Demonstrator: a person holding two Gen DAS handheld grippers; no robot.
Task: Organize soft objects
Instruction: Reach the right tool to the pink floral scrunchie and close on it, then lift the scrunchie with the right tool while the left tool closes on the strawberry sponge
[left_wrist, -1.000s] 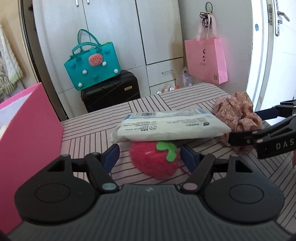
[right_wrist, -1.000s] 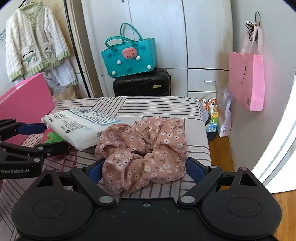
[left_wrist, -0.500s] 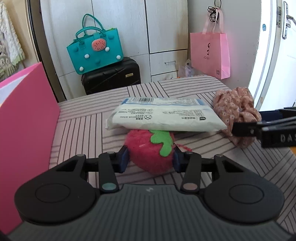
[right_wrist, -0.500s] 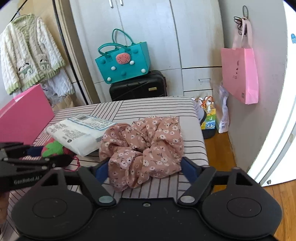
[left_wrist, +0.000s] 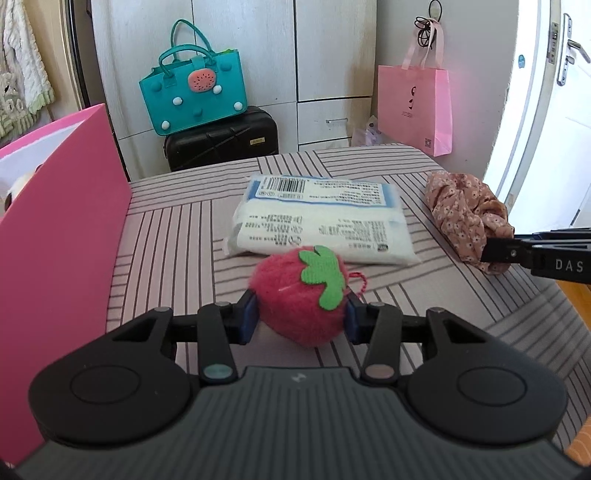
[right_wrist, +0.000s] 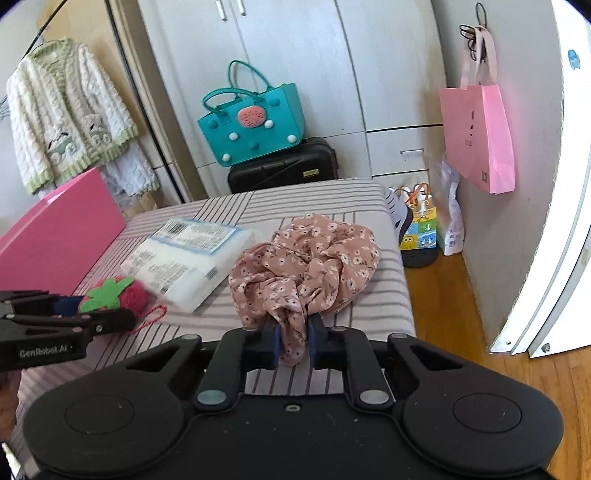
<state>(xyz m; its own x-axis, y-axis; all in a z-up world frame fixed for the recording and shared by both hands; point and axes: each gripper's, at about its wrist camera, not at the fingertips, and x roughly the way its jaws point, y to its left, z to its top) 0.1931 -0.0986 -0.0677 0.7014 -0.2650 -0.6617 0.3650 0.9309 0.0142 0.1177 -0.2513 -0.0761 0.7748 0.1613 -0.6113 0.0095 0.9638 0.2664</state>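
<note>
My left gripper (left_wrist: 300, 316) is shut on a fuzzy red strawberry plush (left_wrist: 301, 291) with a green leaf, holding it just above the striped table (left_wrist: 166, 236). My right gripper (right_wrist: 293, 341) is shut on a fold of the pink floral scrunchie (right_wrist: 306, 266), which rests near the table's right edge. The strawberry (right_wrist: 122, 293) and left gripper (right_wrist: 70, 317) show at the left of the right wrist view. The scrunchie (left_wrist: 465, 218) and right gripper (left_wrist: 524, 251) show at the right of the left wrist view. A white soft packet (left_wrist: 321, 221) lies between them.
A pink open box (left_wrist: 55, 229) stands along the table's left side. Behind the table are a black suitcase (left_wrist: 221, 138) with a teal bag (left_wrist: 192, 92) on it, and a pink bag (left_wrist: 415, 107) hanging on the wall. Wooden floor (right_wrist: 461, 306) lies right of the table.
Both grippers have closed: the left on the strawberry plush, which has lifted off the table, and the right on a fold of the scrunchie.
</note>
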